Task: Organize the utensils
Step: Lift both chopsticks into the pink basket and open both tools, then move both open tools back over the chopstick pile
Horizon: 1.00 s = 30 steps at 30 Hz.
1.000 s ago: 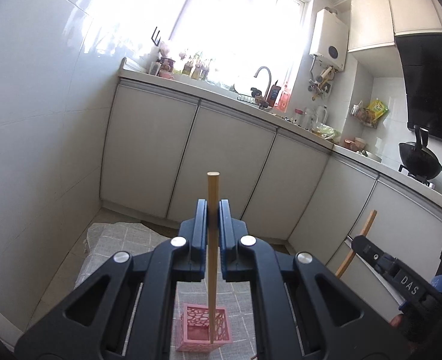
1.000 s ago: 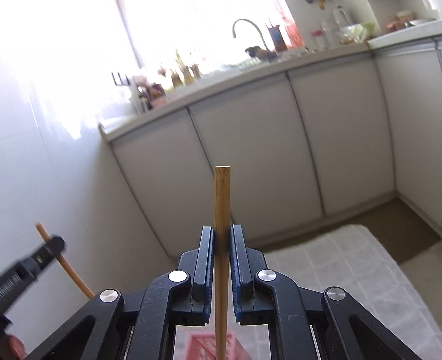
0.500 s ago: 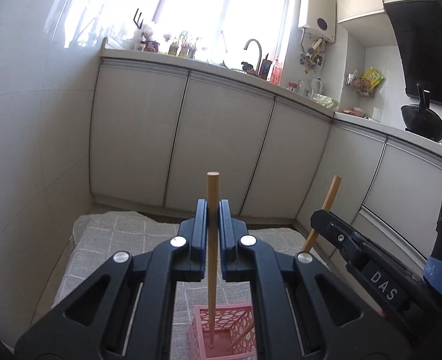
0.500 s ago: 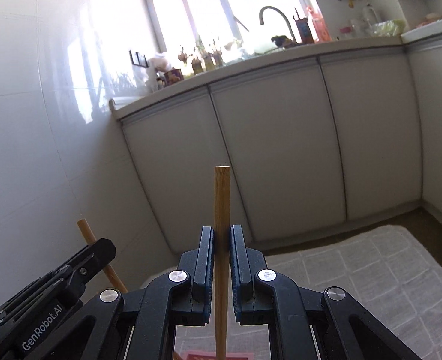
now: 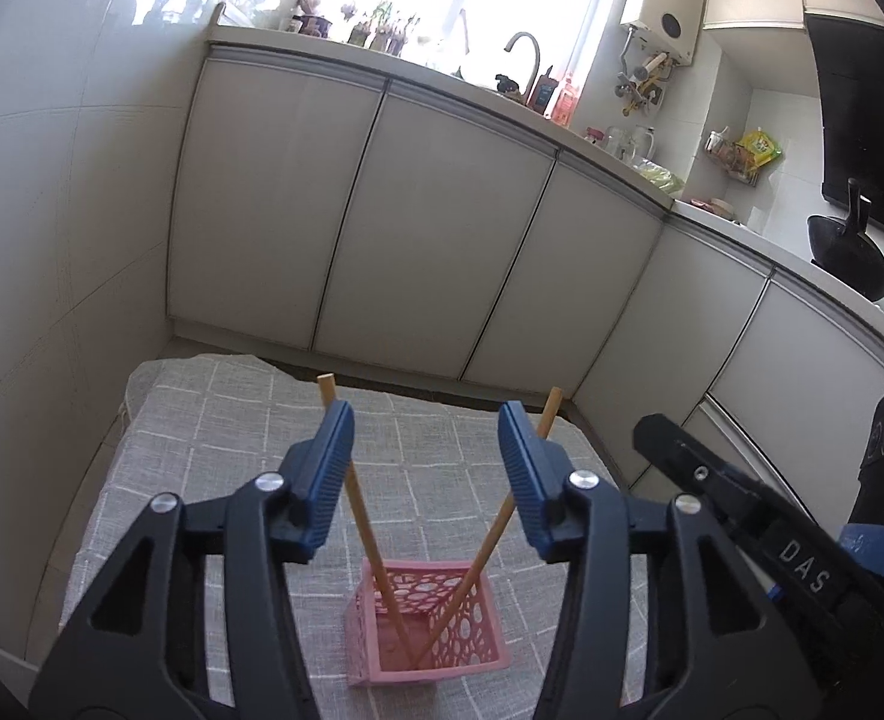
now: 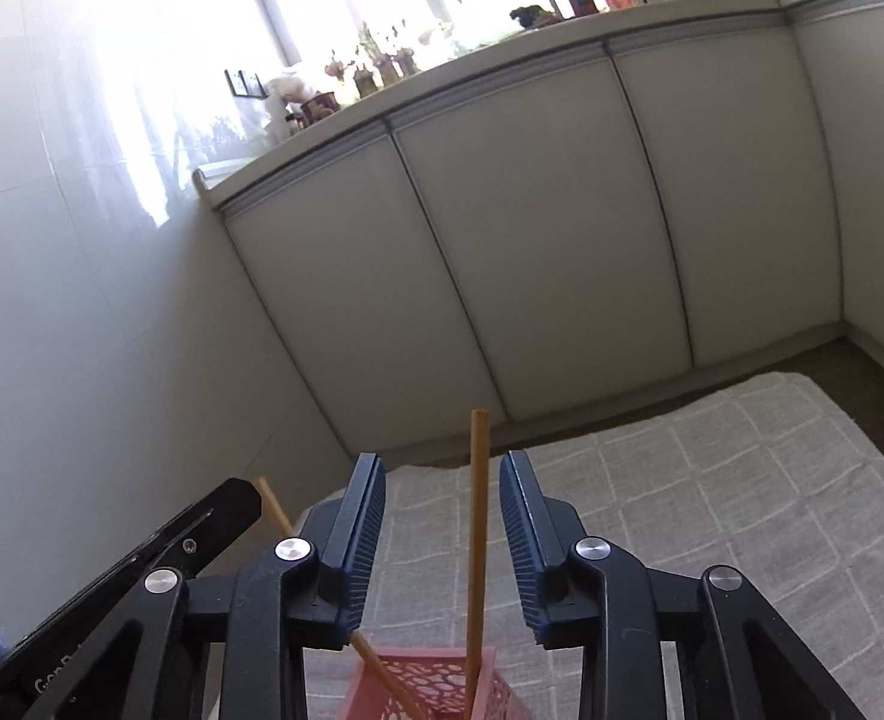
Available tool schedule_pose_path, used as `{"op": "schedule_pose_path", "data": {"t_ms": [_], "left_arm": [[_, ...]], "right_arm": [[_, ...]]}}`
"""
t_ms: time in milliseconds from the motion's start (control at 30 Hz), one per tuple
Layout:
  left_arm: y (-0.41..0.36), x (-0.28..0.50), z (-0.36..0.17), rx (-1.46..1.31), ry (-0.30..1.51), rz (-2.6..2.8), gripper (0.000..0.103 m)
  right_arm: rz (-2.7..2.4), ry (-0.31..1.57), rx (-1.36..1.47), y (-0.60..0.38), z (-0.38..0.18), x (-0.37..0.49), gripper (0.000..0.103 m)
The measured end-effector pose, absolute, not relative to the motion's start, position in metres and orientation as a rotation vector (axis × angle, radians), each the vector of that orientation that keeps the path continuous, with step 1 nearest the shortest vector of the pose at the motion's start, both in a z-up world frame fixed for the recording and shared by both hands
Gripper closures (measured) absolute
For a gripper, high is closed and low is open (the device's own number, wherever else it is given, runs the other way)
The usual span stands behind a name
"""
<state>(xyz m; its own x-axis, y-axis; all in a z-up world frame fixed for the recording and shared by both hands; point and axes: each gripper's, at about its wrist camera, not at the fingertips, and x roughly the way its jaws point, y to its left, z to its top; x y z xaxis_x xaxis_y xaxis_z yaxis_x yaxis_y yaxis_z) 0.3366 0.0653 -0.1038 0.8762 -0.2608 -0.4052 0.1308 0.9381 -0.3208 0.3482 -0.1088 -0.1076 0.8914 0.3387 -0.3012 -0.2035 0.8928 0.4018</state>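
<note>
1. Two chopsticks stand inside the pink basket (image 5: 435, 630), lower ends meeting at its floor and upper ends splayed into a V. Left chopstick (image 5: 357, 498) leans toward the basket's left wall; right chopstick (image 5: 496, 528) leans toward the right wall.
2. The basket sits on the grey checked cloth (image 5: 213, 420), toward its near edge and roughly midway between the left and right edges.
3. Left gripper (image 5: 423, 462): jaws opening, moderately wide. The left chopstick passes just beside the left pad; contact cannot be confirmed, no pinch visible.
4. Right gripper (image 6: 442, 516): jaws opening, moderate gap. The right chopstick (image 6: 476, 540) stands free between the pads, touching neither.
5. Progress, as a judgement: both chopsticks look delivered, and release is the step in hand. What remains is lifting the grippers clear. No other utensils show on the cloth, so little seems left.
6. Materials: the chopsticks are slender, straight, light wood or bamboo with blunt-cut tops. The basket is thin rigid plastic, square in plan, its walls pierced with oval cut-outs; probably light and easily tipped. The cloth is soft woven fabric with a pale grid. The pads are blue and ribbed.
</note>
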Motion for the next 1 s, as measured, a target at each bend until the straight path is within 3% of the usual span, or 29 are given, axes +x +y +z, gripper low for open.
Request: {"op": "schedule_pose_path", "data": {"t_ms": [233, 433, 567, 1000], "left_arm": [[0.062, 0.300, -0.089, -0.227, 0.579, -0.134, 0.025], [0.046, 0.265, -0.081, -0.092, 0.668, -0.069, 0.016], [0.038, 0.237, -0.083, -0.034, 0.711, -0.053, 0.006], [0.003, 0.180, -0.160, 0.094, 1.084, -0.136, 0.005]], "right_arm": [[0.229, 0.426, 0.351, -0.133, -0.078, 0.303, 0.044], [0.192, 0.471, 0.319, -0.155, -0.067, 0.257, 0.030], [0.161, 0.540, 0.311, -0.171, -0.075, 0.232, 0.026], [0.045, 0.843, 0.341, -0.211, -0.136, 0.183, 0.022]]}}
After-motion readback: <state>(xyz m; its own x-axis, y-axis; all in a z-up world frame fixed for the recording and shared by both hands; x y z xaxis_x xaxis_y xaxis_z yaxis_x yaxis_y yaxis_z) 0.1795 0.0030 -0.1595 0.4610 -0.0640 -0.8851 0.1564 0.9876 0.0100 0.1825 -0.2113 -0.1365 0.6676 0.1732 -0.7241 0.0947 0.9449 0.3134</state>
